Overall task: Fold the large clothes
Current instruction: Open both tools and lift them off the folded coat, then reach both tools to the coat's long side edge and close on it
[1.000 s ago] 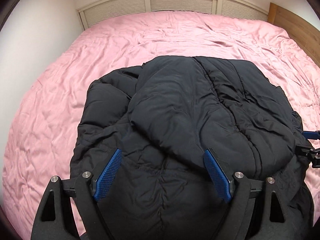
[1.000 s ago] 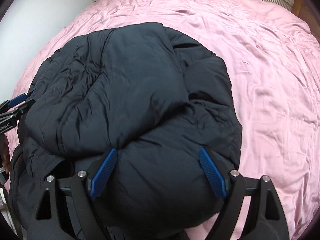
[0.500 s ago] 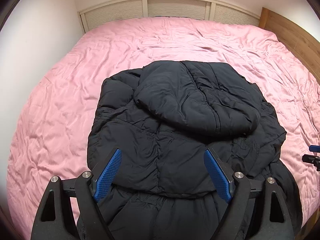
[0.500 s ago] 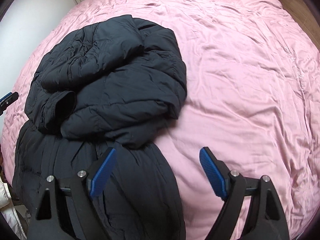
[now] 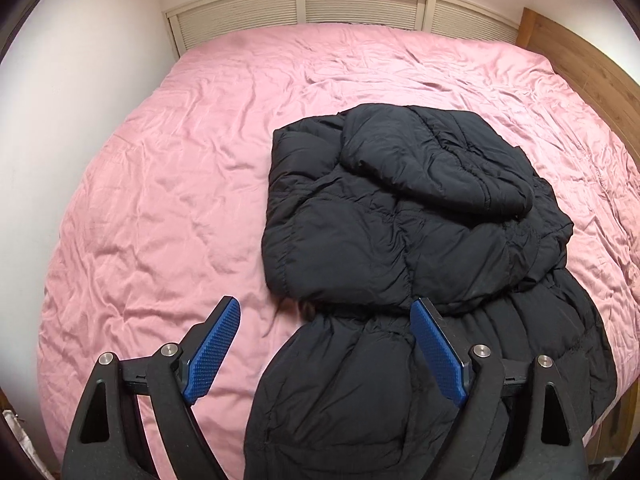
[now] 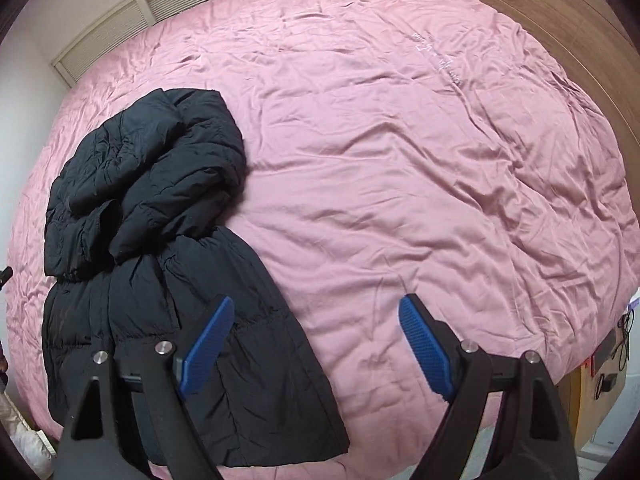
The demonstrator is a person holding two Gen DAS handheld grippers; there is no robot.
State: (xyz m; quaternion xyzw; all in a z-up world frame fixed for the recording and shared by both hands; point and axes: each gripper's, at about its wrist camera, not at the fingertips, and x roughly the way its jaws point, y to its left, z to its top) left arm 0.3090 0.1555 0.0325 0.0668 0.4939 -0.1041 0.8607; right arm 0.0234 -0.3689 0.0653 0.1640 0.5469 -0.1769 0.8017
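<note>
A black puffer jacket (image 5: 400, 232) lies on the pink bed, its upper part folded back over its middle, its lower part reaching the near edge. It also shows in the right wrist view (image 6: 152, 216) at the left. My left gripper (image 5: 324, 348) is open and empty, raised above the jacket's lower left edge. My right gripper (image 6: 316, 344) is open and empty, raised above the bed sheet just right of the jacket's hem.
The pink sheet (image 5: 168, 184) covers a wide bed (image 6: 400, 160). A louvred white panel (image 5: 320, 4) runs along the far side, a wooden board (image 5: 580, 56) along the right. A white wall (image 5: 60, 100) stands at the left.
Both grippers have pulled back and up from the jacket. The left one swung left, the right one swung right. The folded jacket now lies free on the bed.
</note>
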